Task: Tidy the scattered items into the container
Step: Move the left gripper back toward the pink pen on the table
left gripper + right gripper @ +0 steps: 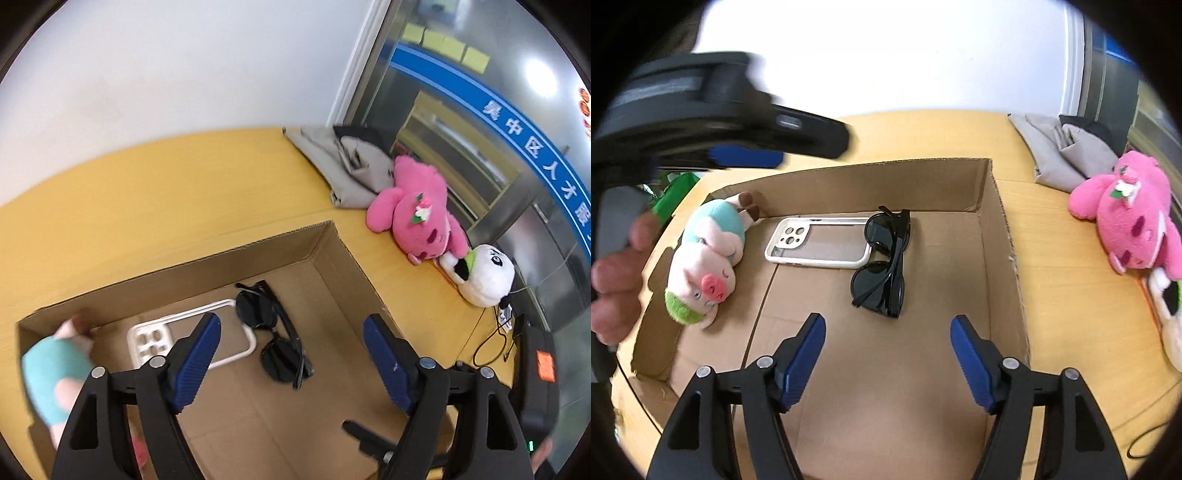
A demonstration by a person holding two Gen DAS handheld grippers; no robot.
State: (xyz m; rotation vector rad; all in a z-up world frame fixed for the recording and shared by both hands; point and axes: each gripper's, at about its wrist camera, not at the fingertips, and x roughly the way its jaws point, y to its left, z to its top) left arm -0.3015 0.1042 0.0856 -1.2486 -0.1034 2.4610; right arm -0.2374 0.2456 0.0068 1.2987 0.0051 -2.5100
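Both tools, left [291, 354] and right [888, 349], are being held wide open and empty over the box [997, 221]; 2 plushies, pink [1126, 214] and panda [484, 277], are waiting on the counter [1071, 295].

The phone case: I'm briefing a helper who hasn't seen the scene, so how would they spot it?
Look inside the open brown cardboard box on the yellow wooden table. Near its far wall lies a flat white clear-backed phone case, between the pig plush toy and the black folded sunglasses. It alone is rectangular, with camera cut-outs.
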